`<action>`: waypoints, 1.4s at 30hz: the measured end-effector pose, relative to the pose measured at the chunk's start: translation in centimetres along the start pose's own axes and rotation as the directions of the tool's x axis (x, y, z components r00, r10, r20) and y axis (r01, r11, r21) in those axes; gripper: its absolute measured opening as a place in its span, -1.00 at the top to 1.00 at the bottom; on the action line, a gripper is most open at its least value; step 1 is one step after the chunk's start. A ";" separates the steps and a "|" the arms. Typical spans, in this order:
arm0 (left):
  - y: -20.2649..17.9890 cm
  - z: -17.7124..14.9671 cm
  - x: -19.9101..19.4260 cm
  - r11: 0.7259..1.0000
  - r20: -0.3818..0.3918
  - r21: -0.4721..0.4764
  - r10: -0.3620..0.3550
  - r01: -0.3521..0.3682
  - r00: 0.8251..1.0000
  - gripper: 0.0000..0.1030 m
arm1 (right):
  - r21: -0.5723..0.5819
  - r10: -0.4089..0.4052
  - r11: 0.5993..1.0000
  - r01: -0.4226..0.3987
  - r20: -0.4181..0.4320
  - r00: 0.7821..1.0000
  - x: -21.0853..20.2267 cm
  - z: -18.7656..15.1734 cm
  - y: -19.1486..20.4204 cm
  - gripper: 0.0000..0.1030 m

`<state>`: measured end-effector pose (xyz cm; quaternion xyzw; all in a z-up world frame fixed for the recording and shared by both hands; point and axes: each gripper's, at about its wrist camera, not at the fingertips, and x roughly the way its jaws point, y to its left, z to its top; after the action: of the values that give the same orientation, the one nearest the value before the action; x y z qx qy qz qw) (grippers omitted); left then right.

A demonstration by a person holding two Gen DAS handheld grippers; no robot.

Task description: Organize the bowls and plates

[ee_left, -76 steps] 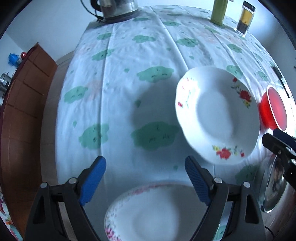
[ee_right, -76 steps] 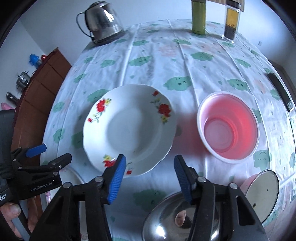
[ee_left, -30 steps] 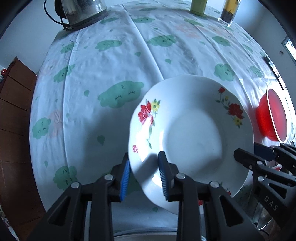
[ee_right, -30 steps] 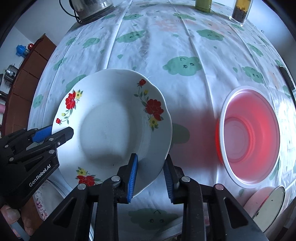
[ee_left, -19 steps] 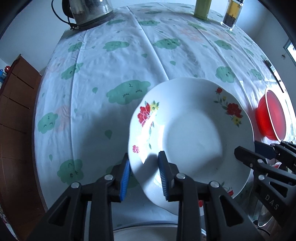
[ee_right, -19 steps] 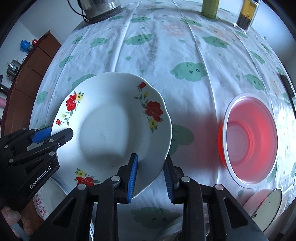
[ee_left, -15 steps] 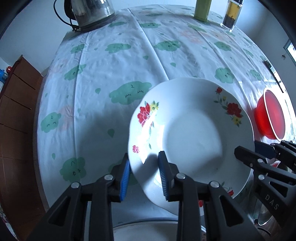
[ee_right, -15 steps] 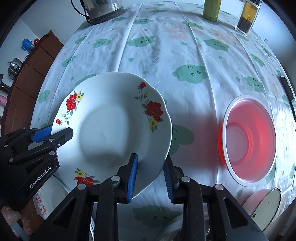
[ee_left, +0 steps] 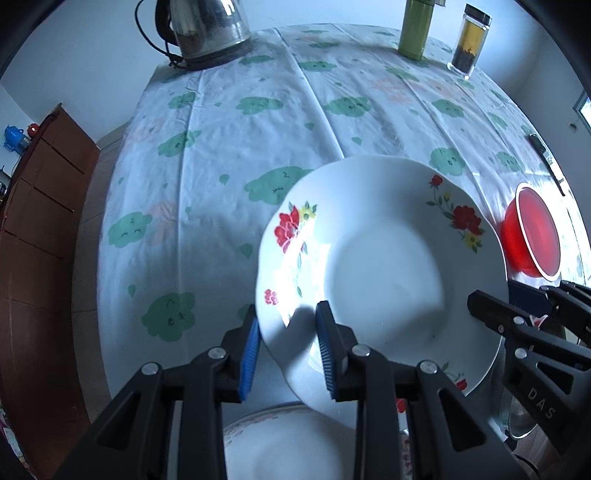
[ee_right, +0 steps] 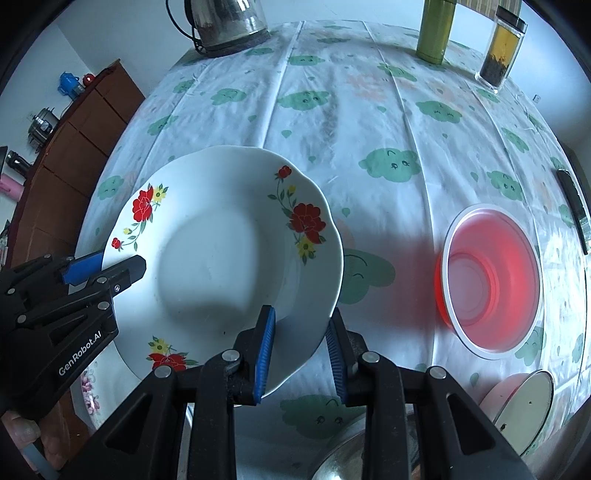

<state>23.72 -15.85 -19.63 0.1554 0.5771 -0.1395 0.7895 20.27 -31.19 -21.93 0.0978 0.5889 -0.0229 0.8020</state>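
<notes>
A white plate with red flowers [ee_left: 384, 266] hangs above the cloud-print tablecloth [ee_left: 258, 129], held at two sides. My left gripper [ee_left: 286, 314] is shut on its near left rim. My right gripper [ee_right: 301, 317] is shut on the near right rim of the same plate [ee_right: 221, 258]. Each gripper shows in the other's view: the right gripper [ee_left: 495, 295] at the plate's right edge, the left gripper [ee_right: 118, 264] at its left edge. A second plate with a pink flowered rim [ee_left: 280, 443] lies below, near the table's front edge.
A red bowl [ee_right: 487, 280] sits on the table to the right, with a steel bowl [ee_right: 347, 458] and a pink bowl [ee_right: 524, 406] at the front right. A kettle [ee_left: 207, 26], a green bottle [ee_left: 415, 26] and a jar [ee_left: 467, 37] stand at the far edge. A brown cabinet [ee_left: 37, 221] stands left.
Both grippers have risen a little with the flowered plate between them, so the table looks farther off and more of its far edge shows. The grips have not changed.
</notes>
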 end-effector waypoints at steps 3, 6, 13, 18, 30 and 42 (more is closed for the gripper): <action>0.3 -0.4 -0.5 1.000 0.005 -0.014 0.008 -0.008 1.000 0.46 | -0.010 0.004 1.000 -0.004 0.007 1.000 -0.4 -0.2 0.4 0.42; 0.5 -0.7 -0.9 1.000 0.009 -0.023 0.013 -0.013 1.000 0.46 | -0.018 0.011 1.000 -0.011 0.011 1.000 -0.7 -0.3 0.6 0.42; 0.9 -1.7 -1.6 0.999 0.013 -0.046 0.024 -0.024 1.000 0.46 | -0.037 0.022 0.999 -0.021 0.020 1.000 -1.3 -0.8 1.2 0.42; 1.2 -2.4 -2.0 0.998 0.013 -0.058 0.036 -0.035 0.999 0.46 | -0.051 0.031 0.998 -0.030 0.021 0.999 -1.5 -1.3 1.7 0.42; 1.6 -3.9 -3.0 0.994 0.010 -0.091 0.056 -0.055 0.998 0.46 | -0.087 0.051 0.995 -0.049 0.024 0.998 -2.0 -2.2 2.6 0.42; 1.7 -5.4 -4.3 0.990 0.011 -0.122 0.073 -0.071 0.997 0.46 | -0.123 0.071 0.990 -0.066 0.039 0.997 -3.0 -3.2 3.0 0.42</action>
<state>18.44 -11.91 -16.95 0.1267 0.5723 -0.0770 0.8065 16.84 -27.86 -19.55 0.0685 0.5681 0.0383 0.8192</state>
